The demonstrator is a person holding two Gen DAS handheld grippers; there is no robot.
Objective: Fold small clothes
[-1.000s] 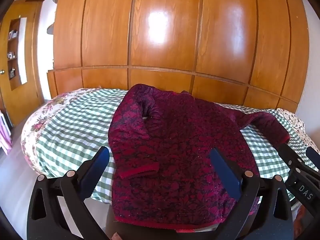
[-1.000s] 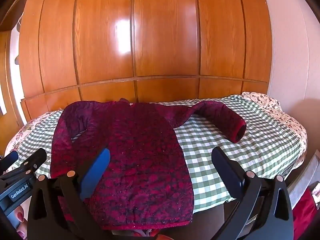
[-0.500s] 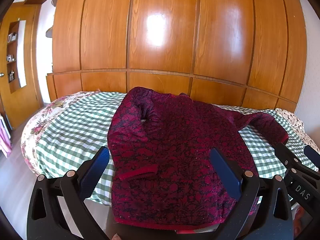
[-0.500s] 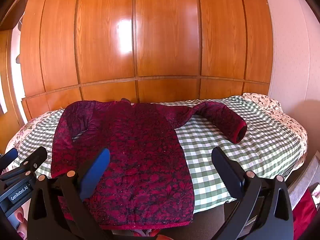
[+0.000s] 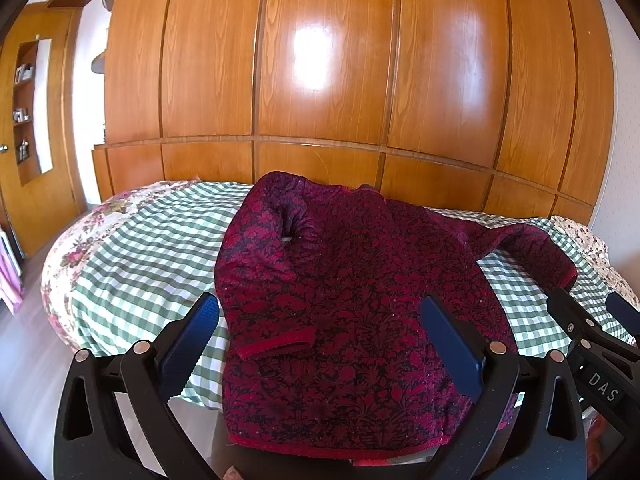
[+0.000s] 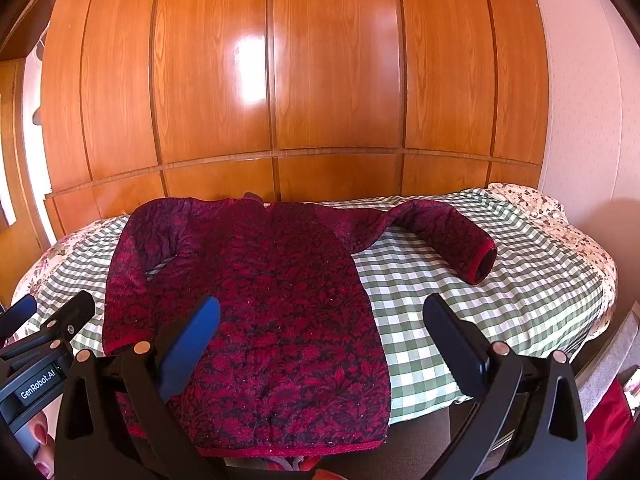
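Jaws stay spread; jacket [image 5: 352,304] unmoved.

Left wrist view: the right gripper [image 5: 592,320] is cut off by the right edge, and its fingertips hide the cuff of the far sleeve of the red jacket [image 5: 352,300]. The jacket's hem is partly masked by the left gripper [image 5: 316,320] frames. Items on the wall shelf [image 5: 24,100], far left of the jacket, are too small to identify.

Right wrist view: the left gripper [image 6: 44,312] is truncated at the left edge. A red object [image 6: 608,420], right of the jacket [image 6: 272,300], possibly fabric, is cut off.
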